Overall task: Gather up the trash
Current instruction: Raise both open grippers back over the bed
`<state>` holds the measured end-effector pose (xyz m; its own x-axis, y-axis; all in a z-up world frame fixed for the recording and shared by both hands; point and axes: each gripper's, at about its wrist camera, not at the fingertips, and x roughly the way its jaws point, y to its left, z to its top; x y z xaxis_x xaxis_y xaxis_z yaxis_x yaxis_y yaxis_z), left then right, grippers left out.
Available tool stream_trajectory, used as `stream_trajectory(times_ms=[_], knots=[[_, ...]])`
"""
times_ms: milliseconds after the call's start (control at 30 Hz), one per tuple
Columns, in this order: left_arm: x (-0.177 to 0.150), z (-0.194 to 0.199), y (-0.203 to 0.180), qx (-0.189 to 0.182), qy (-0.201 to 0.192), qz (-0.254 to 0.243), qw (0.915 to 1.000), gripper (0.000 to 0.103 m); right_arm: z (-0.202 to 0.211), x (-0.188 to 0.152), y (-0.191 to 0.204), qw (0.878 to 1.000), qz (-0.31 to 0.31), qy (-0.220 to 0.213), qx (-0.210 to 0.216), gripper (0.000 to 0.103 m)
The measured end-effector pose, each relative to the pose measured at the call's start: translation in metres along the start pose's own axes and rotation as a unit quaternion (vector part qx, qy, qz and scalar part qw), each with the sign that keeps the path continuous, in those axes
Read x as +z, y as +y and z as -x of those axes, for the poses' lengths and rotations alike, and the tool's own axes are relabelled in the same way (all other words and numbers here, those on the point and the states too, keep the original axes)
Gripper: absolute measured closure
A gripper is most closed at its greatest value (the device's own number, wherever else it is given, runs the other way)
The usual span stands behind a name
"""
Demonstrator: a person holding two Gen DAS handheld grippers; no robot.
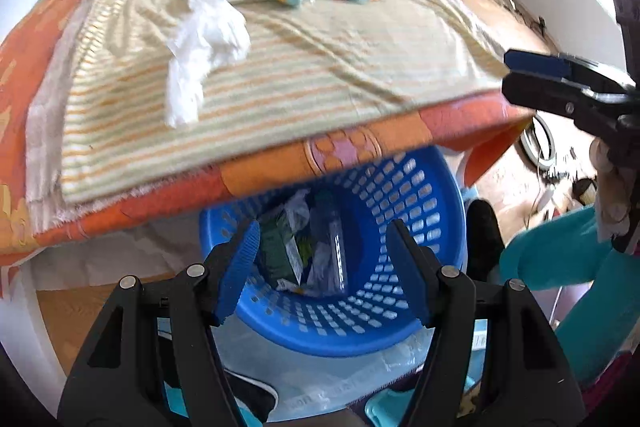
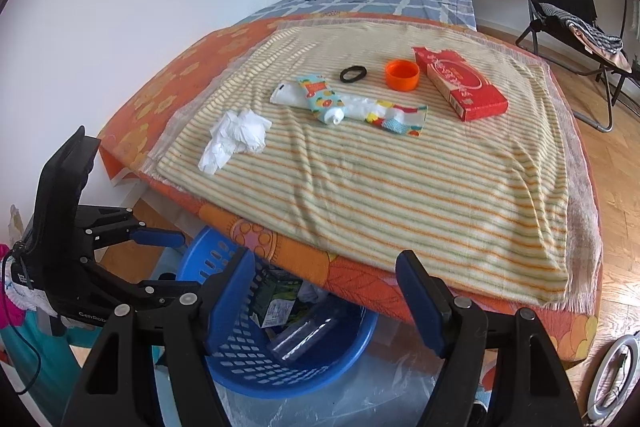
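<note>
Striped blanket [image 2: 360, 163] spread over the bed, filling the upper view. Blue basket [image 1: 400, 219] on the floor at 6 o'clock, tucked partly under the bed edge, holding a clear bottle [image 2: 304, 337] and a green carton [image 2: 276, 297]. Left gripper [image 1: 322, 273] above the basket, spread wide, empty. Right gripper [image 2: 324, 305] likewise spread, empty. Red box [image 2: 460, 83] at 1 o'clock. Crumpled tissue [image 2: 236, 139] at 10 o'clock. Patterned wrappers [image 2: 324, 99] mid-blanket. Orange cap [image 2: 402, 75] just beside a black ring [image 2: 353, 73].
</note>
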<state>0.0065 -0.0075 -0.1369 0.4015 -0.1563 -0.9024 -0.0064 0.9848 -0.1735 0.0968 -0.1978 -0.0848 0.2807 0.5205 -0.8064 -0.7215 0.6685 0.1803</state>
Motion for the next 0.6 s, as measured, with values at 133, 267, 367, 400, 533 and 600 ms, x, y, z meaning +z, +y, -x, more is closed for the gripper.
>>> stream_trajectory(times_ms=[133,267,367,400,533,600], knots=[[0.013,0.011,0.009,0.013,-0.029,0.008,0.9995,0.036,-0.003,0.013,-0.002,1.0,-0.011,-0.008,0.005,0.027],[0.03,0.019,0.019,0.029,-0.053,0.011,0.9981,0.036,-0.007,0.025,-0.003,1.0,-0.023,-0.013,0.014,0.026],[0.044,0.023,0.026,0.033,-0.062,0.018,0.9974,0.036,-0.012,0.035,-0.004,0.999,-0.029,-0.014,0.02,0.026],[0.047,0.023,0.028,0.032,-0.064,0.019,0.9973,0.036,-0.015,0.038,-0.004,0.999,-0.03,-0.014,0.022,0.026],[0.062,0.022,0.037,0.043,-0.071,0.02,0.9964,0.035,-0.023,0.047,-0.006,0.999,-0.036,-0.011,0.027,0.026],[0.069,0.018,0.043,0.047,-0.07,0.023,0.9962,0.036,-0.03,0.053,-0.009,0.998,-0.044,-0.006,0.032,0.026]])
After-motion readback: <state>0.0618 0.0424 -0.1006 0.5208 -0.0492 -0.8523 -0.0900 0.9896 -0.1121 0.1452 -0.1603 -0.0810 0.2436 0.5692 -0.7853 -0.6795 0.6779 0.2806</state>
